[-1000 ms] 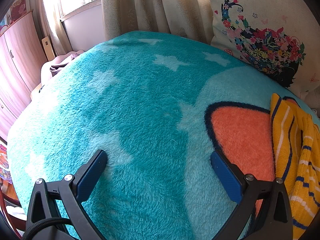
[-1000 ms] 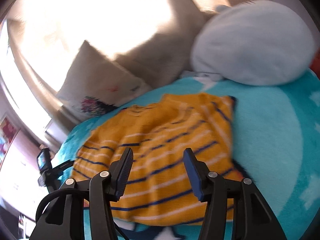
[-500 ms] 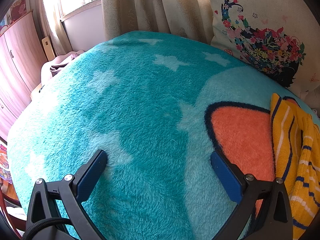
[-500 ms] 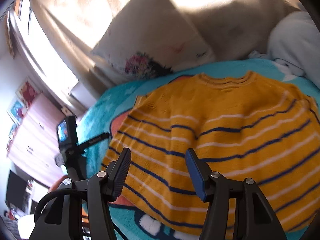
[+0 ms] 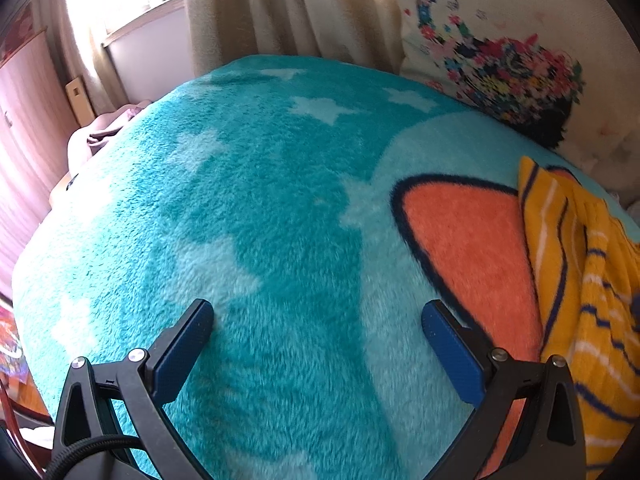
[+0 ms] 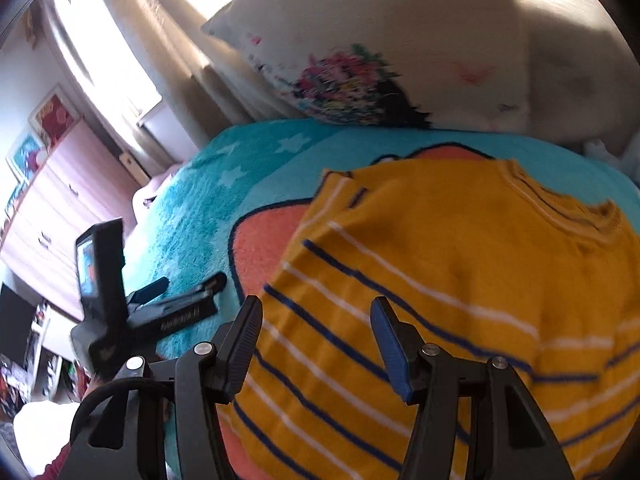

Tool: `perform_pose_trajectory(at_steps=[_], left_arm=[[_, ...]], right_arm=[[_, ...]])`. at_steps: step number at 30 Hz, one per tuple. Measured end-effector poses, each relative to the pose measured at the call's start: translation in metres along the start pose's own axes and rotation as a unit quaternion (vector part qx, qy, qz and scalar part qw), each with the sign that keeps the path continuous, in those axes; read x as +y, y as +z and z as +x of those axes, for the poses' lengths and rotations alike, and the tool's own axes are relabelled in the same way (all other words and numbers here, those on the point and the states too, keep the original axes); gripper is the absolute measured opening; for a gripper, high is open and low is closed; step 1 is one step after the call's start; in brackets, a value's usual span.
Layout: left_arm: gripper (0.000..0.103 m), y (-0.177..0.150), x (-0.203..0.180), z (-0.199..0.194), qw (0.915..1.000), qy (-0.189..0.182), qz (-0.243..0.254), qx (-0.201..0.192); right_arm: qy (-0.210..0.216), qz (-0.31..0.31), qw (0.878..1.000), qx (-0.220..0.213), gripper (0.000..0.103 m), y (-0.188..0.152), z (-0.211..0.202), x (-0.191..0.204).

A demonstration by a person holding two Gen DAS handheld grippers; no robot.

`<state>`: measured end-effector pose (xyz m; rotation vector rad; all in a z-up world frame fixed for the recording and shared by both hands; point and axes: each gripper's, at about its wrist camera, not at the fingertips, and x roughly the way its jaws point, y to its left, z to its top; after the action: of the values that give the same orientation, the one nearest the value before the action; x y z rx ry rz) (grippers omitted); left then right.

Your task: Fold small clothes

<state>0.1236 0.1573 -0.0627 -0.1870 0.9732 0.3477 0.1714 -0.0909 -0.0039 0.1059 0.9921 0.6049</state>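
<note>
Claws both spread: left claw (image 5: pixel 318 322) low over blanket (image 5: pixel 256 208); right claw (image 6: pixel 316 320) above sweater (image 6: pixel 440 272).

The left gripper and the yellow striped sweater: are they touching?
Apart. The left wrist view shows the left gripper open over the blanket, the sweater lying off to its right side.

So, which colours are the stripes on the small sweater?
Dark blue and white stripes on the yellow sweater; the right wrist view shows it best.
</note>
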Motion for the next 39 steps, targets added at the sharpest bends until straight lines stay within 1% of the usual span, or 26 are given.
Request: perform_pose_trajectory(at_steps=[4,6,8,11,12,13,15,16,18,21,23,24,25,26,27,28,29,30,31,32,35,36,37,38,39], left_arm=[[0.103,-0.006,0.004,-0.005,0.9997,-0.021,0.011,-0.003],[0.103,-0.01,0.003,-0.007,0.9992,-0.028,0.028,-0.001],[0.103,-0.014,0.002,-0.01,0.9983,-0.035,0.046,0.001],[0.103,-0.021,0.002,-0.014,0.998,-0.04,0.05,-0.002],[0.103,-0.023,0.003,-0.016,0.9977,-0.044,0.052,-0.003],[0.103,-0.025,0.005,-0.019,0.9974,-0.053,0.049,-0.005],[0.103,-0.031,0.014,-0.029,0.9957,-0.089,0.024,-0.012],[0.102,-0.035,0.019,-0.035,0.9935,-0.113,0.012,-0.013],[0.096,-0.042,0.023,-0.047,0.9903,-0.137,0.003,-0.019],[0.093,-0.054,0.023,-0.063,0.9844,-0.173,-0.004,-0.033],[0.085,-0.059,0.02,-0.068,0.9792,-0.2,-0.009,-0.031],[0.084,-0.06,0.019,-0.069,0.9769,-0.211,-0.012,-0.028],[0.084,-0.06,0.017,-0.07,0.9741,-0.224,-0.015,-0.026],[0.084,-0.06,0.014,-0.071,0.9711,-0.237,-0.015,-0.028],[0.084,-0.06,0.011,-0.072,0.9684,-0.247,-0.012,-0.028],[0.084,-0.061,0.006,-0.073,0.9678,-0.25,-0.008,-0.025],[0.084,-0.061,0.001,-0.072,0.9671,-0.253,-0.004,-0.024],[0.084,-0.061,-0.004,-0.071,0.9661,-0.257,0.0,-0.023],[0.084,-0.061,-0.01,-0.069,0.9646,-0.263,0.005,-0.021],[0.084,-0.061,-0.017,-0.065,0.9638,-0.266,0.011,-0.014],[0.083,-0.059,-0.033,-0.056,0.9596,-0.28,0.02,0.005],[0.079,-0.058,-0.037,-0.056,0.9564,-0.291,0.02,0.005],[0.057,-0.058,-0.04,-0.055,0.9541,-0.299,0.019,0.007],[0.024,-0.057,-0.044,-0.052,0.9501,-0.311,0.017,0.019],[0.014,-0.057,-0.048,-0.049,0.9442,-0.327,0.009,0.038]], right_arm=[[0.002,0.008,1.0,0.03,0.061,0.018,0.025,0.003],[0.004,0.02,0.999,0.043,0.061,0.026,0.036,0.002],[-0.001,0.025,0.998,0.053,0.061,0.031,0.046,0.002],[-0.014,0.018,0.998,0.061,0.062,0.038,0.058,0.01],[-0.012,0.017,0.997,0.07,0.062,0.04,0.062,0.012],[-0.015,0.014,0.997,0.073,0.064,0.041,0.066,0.015],[-0.025,0.004,0.996,0.081,0.066,0.044,0.075,0.021],[-0.033,-0.002,0.996,0.083,0.068,0.044,0.078,0.023],[-0.053,-0.024,0.994,0.093,0.068,0.045,0.087,0.029],[-0.076,-0.058,0.99,0.107,0.068,0.045,0.096,0.034],[-0.089,-0.084,0.986,0.116,0.068,0.044,0.1,0.038],[-0.096,-0.097,0.983,0.119,0.068,0.043,0.102,0.041],[-0.108,-0.109,0.981,0.119,0.063,0.041,0.102,0.043],[-0.132,-0.126,0.976,0.117,0.05,0.038,0.103,0.046],[-0.147,-0.137,0.973,0.114,0.044,0.036,0.103,0.048],[-0.149,-0.143,0.972,0.11,0.037,0.035,0.101,0.049],[-0.147,-0.143,0.973,0.107,0.028,0.034,0.098,0.048],[-0.142,-0.139,0.974,0.105,0.023,0.035,0.096,0.046],[-0.13,-0.126,0.978,0.102,0.017,0.037,0.092,0.042],[-0.122,-0.117,0.981,0.099,0.013,0.038,0.089,0.04],[-0.099,-0.095,0.987,0.088,0.011,0.041,0.079,0.034],[-0.093,-0.091,0.988,0.083,0.011,0.041,0.075,0.033],[-0.088,-0.087,0.989,0.079,0.011,0.042,0.071,0.032],[-0.08,-0.08,0.991,0.072,0.011,0.042,0.065,0.031],[-0.074,-0.076,0.992,0.066,0.011,0.043,0.059,0.03]])
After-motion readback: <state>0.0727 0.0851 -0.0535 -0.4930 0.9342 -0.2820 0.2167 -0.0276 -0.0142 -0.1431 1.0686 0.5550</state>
